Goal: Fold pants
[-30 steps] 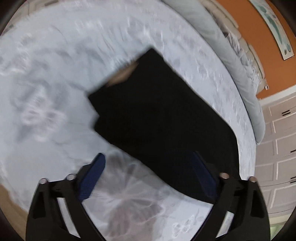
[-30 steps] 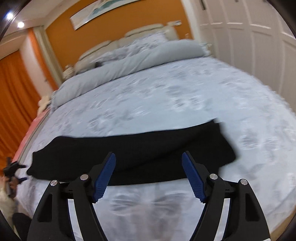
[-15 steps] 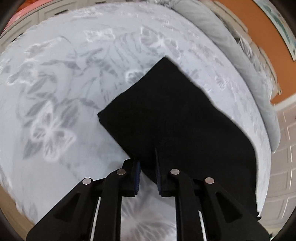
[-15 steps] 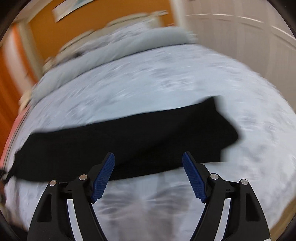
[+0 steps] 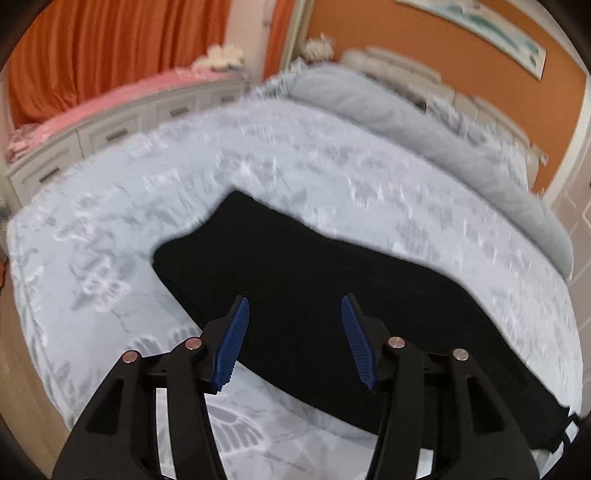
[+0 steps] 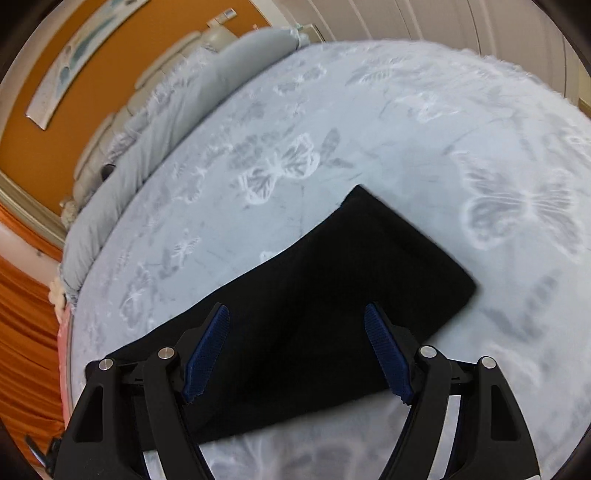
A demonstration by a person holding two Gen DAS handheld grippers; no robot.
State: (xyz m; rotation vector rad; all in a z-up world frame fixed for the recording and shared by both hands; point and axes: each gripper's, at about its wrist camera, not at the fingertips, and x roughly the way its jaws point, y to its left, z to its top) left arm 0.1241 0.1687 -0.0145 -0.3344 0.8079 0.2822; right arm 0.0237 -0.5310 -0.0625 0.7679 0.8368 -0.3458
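Black pants [image 5: 277,251] lie flat in a long folded strip across the pale butterfly-print bed cover [image 5: 295,166]. My left gripper [image 5: 293,299] hovers over the strip's left end. Its jaws are opening, and only flat cloth shows below the gap. In the right wrist view the pants' [image 6: 369,251] right end has a squared corner. My right gripper [image 6: 295,306] hangs over that end with its jaws closing. The blue pads [image 6: 207,347] stand apart and press on nothing.
A rolled grey duvet [image 5: 406,122] and the headboard lie along the far side of the bed, below an orange wall. White drawers [image 5: 110,133] with pink bedding stand beyond the bed's left side, and white wardrobe doors [image 6: 443,22] on the right. Wooden floor [image 5: 14,332] shows at the left edge.
My left gripper, shut at the pants' near edge half a second ago, has opened and lifted away, its view tilting up. My right gripper has rolled and come down over the pants' right end.
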